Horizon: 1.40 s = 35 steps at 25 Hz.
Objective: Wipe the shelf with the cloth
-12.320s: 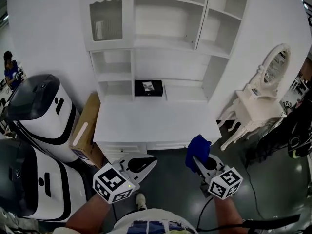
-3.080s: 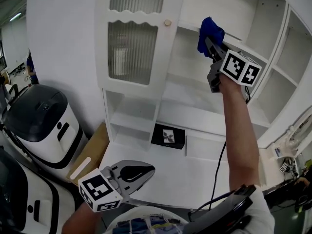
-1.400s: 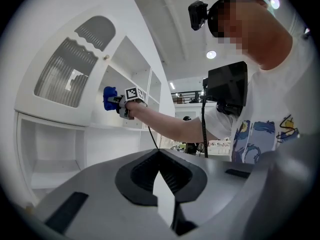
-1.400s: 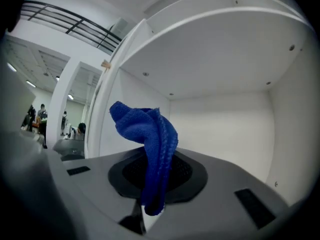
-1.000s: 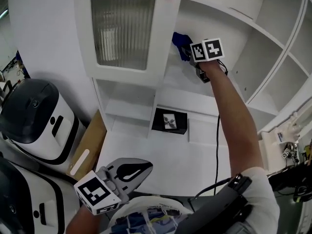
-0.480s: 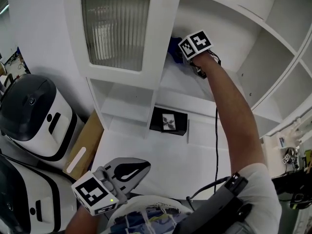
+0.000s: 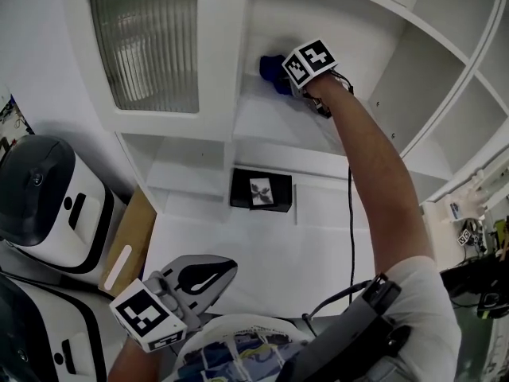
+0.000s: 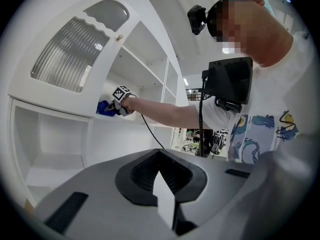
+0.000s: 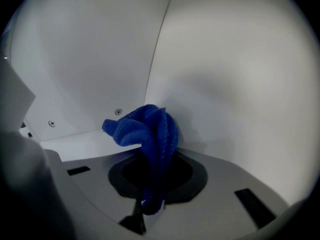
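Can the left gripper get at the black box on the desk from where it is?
Probably yes. Left gripper hangs low, jaws together, empty; only bare desktop lies between it and the black box. Right gripper, clamping the blue cloth, is up in the shelf, clear of that path.

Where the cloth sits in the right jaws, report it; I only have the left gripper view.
Observer: The cloth is pinched in the shut right gripper, bunched up above the jaws.
Operator: Tell me what it faces.
Observer: The back corner of the shelf; I cannot tell whether the cloth touches the wall.
Operator: Name anything lower down.
Observer: The head view shows a black box in a lower compartment.
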Each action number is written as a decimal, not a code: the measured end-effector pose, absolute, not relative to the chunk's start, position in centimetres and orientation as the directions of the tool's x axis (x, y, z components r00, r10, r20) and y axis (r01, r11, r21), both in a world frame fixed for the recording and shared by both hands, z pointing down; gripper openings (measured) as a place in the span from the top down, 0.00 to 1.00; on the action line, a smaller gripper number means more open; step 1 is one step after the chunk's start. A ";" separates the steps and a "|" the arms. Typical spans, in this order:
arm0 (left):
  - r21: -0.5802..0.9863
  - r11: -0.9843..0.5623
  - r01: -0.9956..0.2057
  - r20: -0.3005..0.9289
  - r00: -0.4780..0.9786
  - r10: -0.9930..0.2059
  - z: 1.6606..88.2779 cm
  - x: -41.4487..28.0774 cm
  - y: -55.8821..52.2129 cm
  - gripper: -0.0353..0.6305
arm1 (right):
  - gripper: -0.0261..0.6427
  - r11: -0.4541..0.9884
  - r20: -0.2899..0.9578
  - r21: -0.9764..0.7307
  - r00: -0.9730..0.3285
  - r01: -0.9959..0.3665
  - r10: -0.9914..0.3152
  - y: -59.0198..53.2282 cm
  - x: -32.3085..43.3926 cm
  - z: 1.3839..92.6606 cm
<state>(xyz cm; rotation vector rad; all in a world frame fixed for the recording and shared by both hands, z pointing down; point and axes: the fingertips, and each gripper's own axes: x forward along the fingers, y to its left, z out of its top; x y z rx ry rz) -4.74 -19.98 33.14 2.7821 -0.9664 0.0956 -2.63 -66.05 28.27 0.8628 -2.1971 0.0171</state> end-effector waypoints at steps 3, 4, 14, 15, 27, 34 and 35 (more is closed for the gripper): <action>0.162 -0.781 -0.603 0.121 0.798 -0.591 33.2 -4.1 -20.0 0.93 | 0.86 0.744 0.668 0.264 -0.440 -0.614 -0.600 -66.5 0.5 28.3; 0.163 -0.787 -0.595 0.120 0.803 -0.583 33.2 -3.8 -20.0 0.93 | 0.86 0.733 0.672 0.270 -0.422 -0.624 -0.608 -66.7 1.7 28.3; 0.157 -0.829 -0.537 0.107 0.843 -0.526 33.1 -2.4 -20.1 0.93 | 0.86 0.583 0.705 0.386 -0.179 -0.715 -0.687 -67.8 14.0 28.6; 0.156 -0.831 -0.533 0.106 0.846 -0.523 33.1 -2.3 -20.0 0.93 | 0.86 0.567 0.704 0.409 -0.147 -0.715 -0.694 -67.8 15.0 28.6; 0.156 -0.825 -0.543 0.108 0.840 -0.532 33.0 -3.1 -19.0 0.93 | 0.86 0.468 0.697 0.519 0.037 -0.715 -0.716 -68.2 18.4 28.6; 0.159 -0.806 -0.570 0.110 0.822 -0.560 33.2 -4.0 -17.8 0.93 | 0.86 0.500 0.670 0.443 -0.096 -0.744 -0.736 -67.1 14.8 26.5; 0.157 -0.805 -0.573 0.108 0.820 -0.562 33.2 -4.1 -17.6 0.93 | 0.86 0.520 0.666 0.429 -0.130 -0.739 -0.735 -66.7 13.4 26.1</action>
